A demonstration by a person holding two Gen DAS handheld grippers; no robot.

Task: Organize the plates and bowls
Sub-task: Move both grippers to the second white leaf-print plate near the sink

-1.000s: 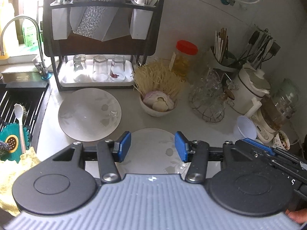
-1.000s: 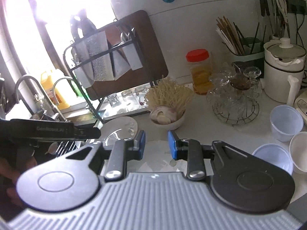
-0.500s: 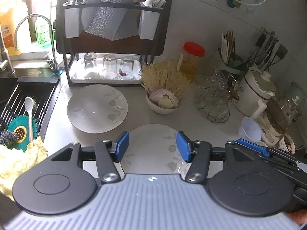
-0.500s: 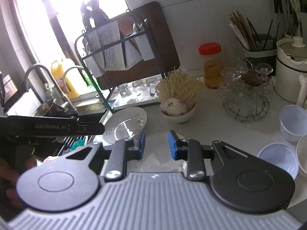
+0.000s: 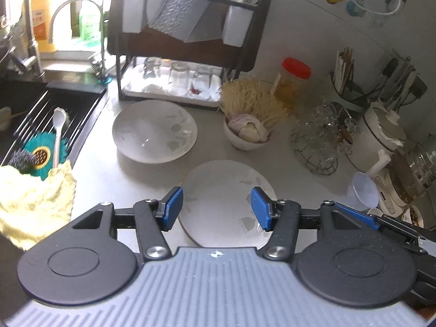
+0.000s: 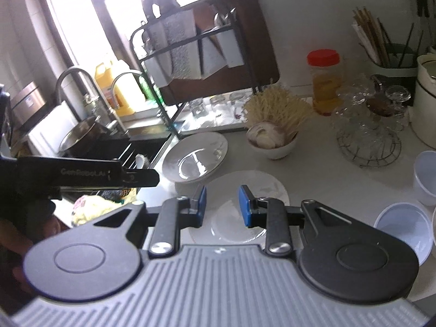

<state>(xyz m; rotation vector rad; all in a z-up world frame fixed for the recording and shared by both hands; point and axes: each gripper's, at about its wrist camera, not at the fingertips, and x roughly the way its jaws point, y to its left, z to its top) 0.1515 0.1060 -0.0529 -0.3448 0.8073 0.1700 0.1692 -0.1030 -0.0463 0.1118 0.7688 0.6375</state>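
The left gripper has its blue-padded jaws spread wide with nothing between them, hovering above the near white round plate with faint leaf print, which lies flat on the grey countertop. Being round, the plate has no long axis to speak of; its face points straight up. The right gripper has its jaws parted more narrowly, also holding nothing, above the same plate. Whether either set of pads touches the plate cannot be told.

Just beyond it, towards the sink, sits a second white leaf-printed plate, deeper and shiny, close beside the first, right side up. To its right stands a small white bowl filled with garlic and onion. Behind them is a black dish rack holding upturned glasses. In the right wrist view, two translucent plastic bowls sit at the right edge.
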